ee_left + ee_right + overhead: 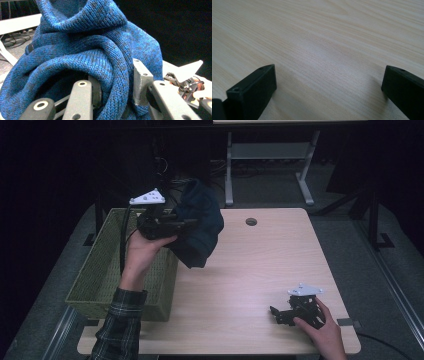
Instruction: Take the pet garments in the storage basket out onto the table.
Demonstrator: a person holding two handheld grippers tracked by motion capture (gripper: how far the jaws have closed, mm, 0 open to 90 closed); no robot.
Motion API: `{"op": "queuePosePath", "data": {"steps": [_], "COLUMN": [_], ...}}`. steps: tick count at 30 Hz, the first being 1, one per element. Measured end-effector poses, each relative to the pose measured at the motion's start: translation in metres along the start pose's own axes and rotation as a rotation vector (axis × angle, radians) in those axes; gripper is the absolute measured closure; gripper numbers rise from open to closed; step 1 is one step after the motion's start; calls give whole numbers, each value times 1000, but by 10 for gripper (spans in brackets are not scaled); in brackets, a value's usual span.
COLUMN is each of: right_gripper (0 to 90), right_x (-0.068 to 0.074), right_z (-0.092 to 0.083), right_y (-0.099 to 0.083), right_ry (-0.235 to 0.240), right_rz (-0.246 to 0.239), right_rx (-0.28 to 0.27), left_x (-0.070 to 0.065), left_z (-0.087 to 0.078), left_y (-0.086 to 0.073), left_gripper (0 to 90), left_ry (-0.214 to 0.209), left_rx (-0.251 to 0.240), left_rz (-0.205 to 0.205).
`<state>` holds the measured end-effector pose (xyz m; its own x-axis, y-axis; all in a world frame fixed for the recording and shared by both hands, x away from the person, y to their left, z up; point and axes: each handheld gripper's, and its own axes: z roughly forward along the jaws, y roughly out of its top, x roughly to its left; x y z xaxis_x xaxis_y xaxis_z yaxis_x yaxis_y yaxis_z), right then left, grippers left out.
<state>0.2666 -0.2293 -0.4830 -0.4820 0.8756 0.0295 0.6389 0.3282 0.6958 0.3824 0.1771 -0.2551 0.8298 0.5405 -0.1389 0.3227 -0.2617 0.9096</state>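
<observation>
Your left gripper (115,87) clamps a fold of the blue knit sweater (197,227) at upper left; it could slip out short of the wicker basket (95,280), while your right gripper (280,314) rests unclenched

No readable text, label, brand, number or sign appears anywhere.

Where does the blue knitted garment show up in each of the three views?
High view: the blue knitted garment hangs from the left tongs, upper left, beside the basket.
Left gripper view: it is clamped between the jaws.
Right gripper view: not in it.
Shared landmark: the wooden table.
</observation>
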Motion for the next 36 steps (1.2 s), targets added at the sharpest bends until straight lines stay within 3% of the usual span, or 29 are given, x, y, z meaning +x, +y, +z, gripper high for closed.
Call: {"op": "queuePosePath", "data": {"steps": [21,36], "right_gripper": [0,0], "right_x": [0,0], "right_z": [0,0], "right_y": [0,0], "right_ry": [-1,-1], "right_rz": [-2,-2], "right_rx": [-1,-2], "left_x": [-23,-42], "left_z": [75,139], "left_y": [-9,-35], "left_gripper": [655,655], "left_ry": [-89,-156], "left_rx": [73,172], "left_rz": [59,107]}}
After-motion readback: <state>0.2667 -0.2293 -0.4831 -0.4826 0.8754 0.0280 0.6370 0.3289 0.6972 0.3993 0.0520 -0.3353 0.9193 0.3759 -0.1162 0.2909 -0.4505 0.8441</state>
